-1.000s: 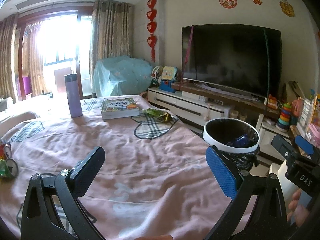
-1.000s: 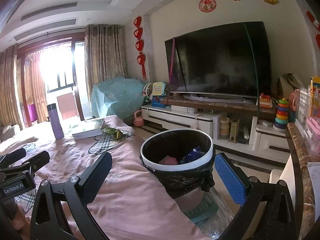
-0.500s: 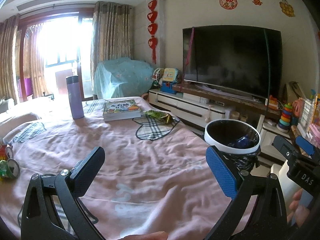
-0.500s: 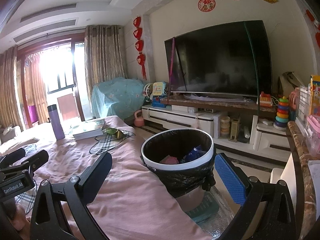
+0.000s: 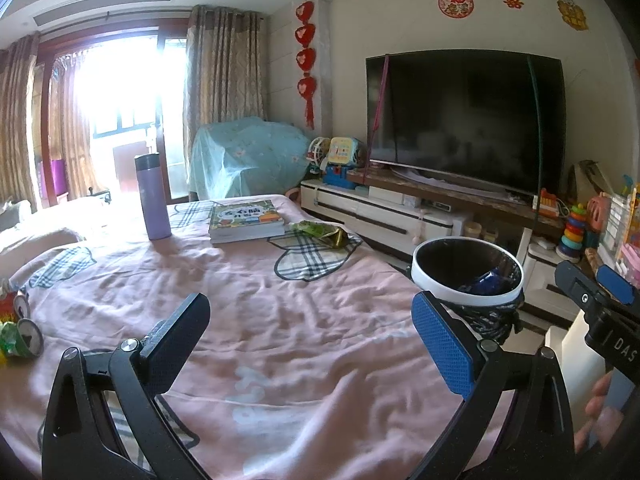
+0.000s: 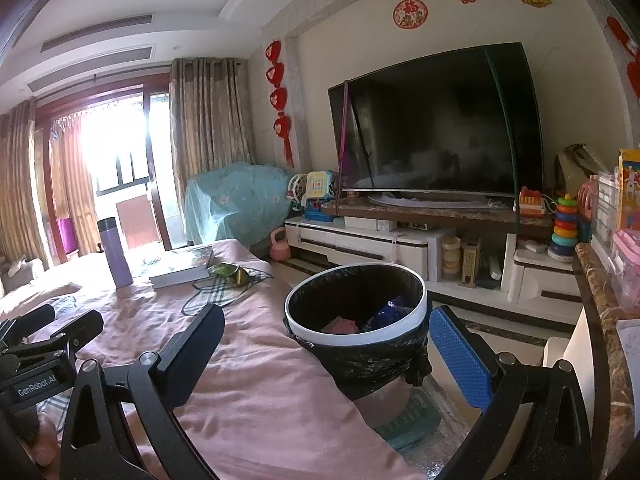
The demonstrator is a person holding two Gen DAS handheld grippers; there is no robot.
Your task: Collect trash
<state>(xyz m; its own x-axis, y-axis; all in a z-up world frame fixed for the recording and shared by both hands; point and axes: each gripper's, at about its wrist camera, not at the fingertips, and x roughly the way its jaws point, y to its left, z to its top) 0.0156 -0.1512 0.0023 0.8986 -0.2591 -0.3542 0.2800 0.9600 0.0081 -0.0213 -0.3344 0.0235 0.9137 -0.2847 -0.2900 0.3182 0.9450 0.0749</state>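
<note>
A white-rimmed bin [image 5: 467,271] with a black liner stands at the table's right edge; it holds blue and pink trash [image 6: 366,320]. A green snack wrapper [image 5: 325,233] lies on the pink cloth beside the book, far from both grippers; it also shows in the right wrist view [image 6: 229,272]. Crushed cans [image 5: 18,334] lie at the table's left edge. My left gripper [image 5: 310,344] is open and empty over the cloth. My right gripper [image 6: 326,358] is open and empty, close to the bin [image 6: 354,312].
A purple flask [image 5: 152,197] and a book [image 5: 245,221] stand at the table's far side. A TV [image 5: 464,118] on a low cabinet [image 5: 384,216] with toys lies beyond. A marble counter [image 6: 608,320] runs along the right.
Both views have barely shifted; the left gripper has drifted slightly. Both grippers stay open and empty.
</note>
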